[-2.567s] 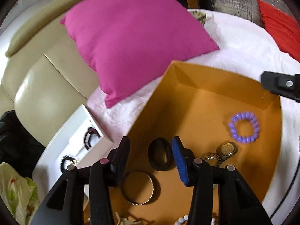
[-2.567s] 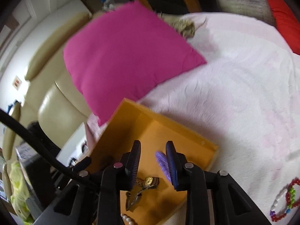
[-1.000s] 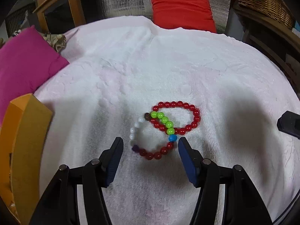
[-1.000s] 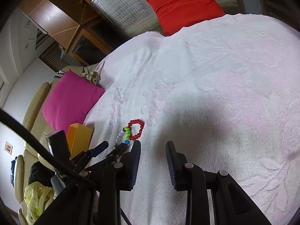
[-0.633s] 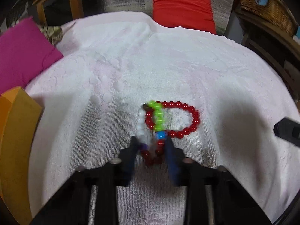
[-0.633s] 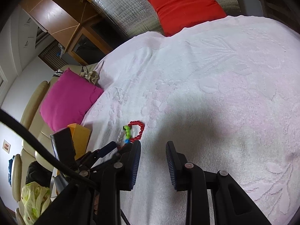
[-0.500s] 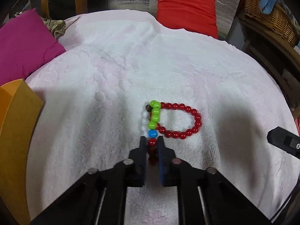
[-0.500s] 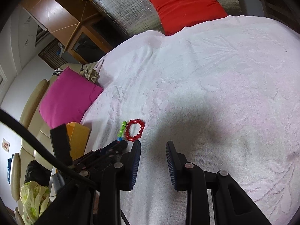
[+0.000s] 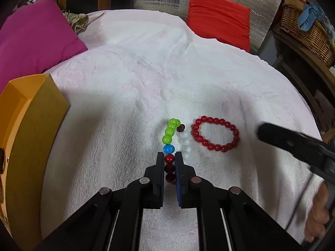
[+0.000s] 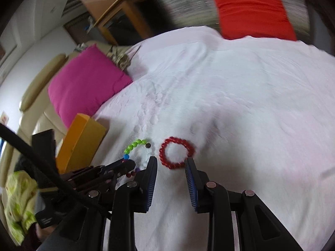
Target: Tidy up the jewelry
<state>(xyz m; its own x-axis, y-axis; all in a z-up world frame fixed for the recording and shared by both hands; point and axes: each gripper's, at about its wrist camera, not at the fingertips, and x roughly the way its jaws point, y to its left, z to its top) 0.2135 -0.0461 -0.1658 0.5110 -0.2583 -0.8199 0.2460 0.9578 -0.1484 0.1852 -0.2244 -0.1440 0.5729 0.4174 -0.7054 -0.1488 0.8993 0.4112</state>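
A multicoloured bead bracelet (image 9: 170, 134) with green, blue, white and dark red beads lies on the white bedspread (image 9: 146, 79). My left gripper (image 9: 169, 156) is shut on its dark red beads. It also shows in the right wrist view (image 10: 134, 146). A red bead bracelet (image 9: 215, 133) lies just right of it, apart from it. In the right wrist view my right gripper (image 10: 170, 162) is open, its fingers standing either side of the near edge of the red bracelet (image 10: 175, 154). The orange box (image 9: 27, 129) stands at the left.
A pink cushion (image 9: 35, 35) lies at the back left and a red cushion (image 9: 217, 18) at the back. A wicker basket (image 9: 303, 21) sits off the bed at the right. The orange box also shows in the right wrist view (image 10: 81, 140).
My left gripper left the orange box, came over the bracelets and shut on the multicoloured one, pulling it clear of the red one. My right gripper has swung down to the red bracelet.
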